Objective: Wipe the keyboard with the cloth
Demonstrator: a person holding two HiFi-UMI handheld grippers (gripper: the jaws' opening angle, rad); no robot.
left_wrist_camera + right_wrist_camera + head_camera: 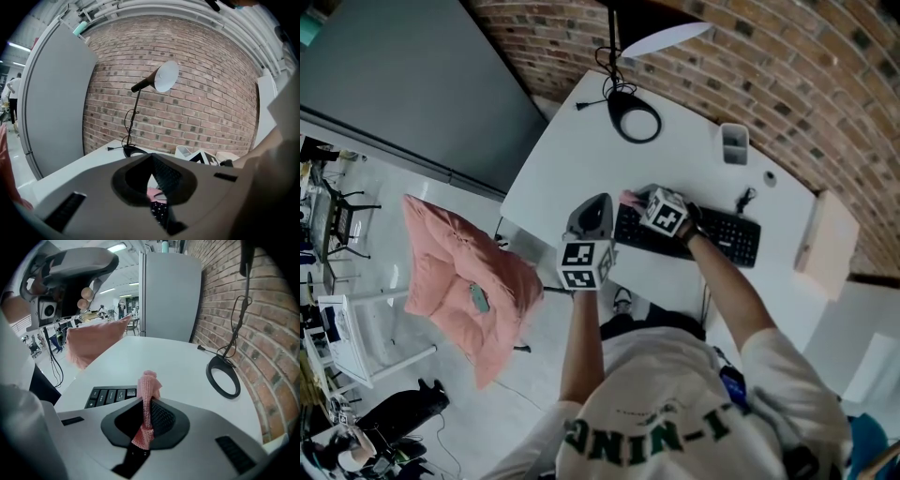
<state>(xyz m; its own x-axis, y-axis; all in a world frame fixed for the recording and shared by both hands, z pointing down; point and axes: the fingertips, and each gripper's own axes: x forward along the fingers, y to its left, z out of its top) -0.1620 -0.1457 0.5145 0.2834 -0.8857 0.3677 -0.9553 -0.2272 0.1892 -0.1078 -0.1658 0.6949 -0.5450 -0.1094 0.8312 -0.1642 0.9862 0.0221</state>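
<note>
A black keyboard [733, 235] lies on the white desk [572, 159] in front of the person. My right gripper [637, 202] is over the keyboard's left end, shut on a pink knitted cloth [627, 198]. In the right gripper view the cloth [149, 383] stands up between the jaws of that gripper [148, 403], with keyboard keys [110, 395] just left of it. My left gripper [596, 202] hovers at the desk's near edge, left of the keyboard, shut with nothing held. Through the left gripper [151, 157] I glimpse the cloth [157, 193] and keys [160, 212].
A desk lamp with a ring base [635, 118] and white shade [666, 38] stands at the back of the desk. A grey pen cup [734, 143] and a tan box [825, 244] sit to the right. A chair with a pink cushion [459, 272] stands left of the desk.
</note>
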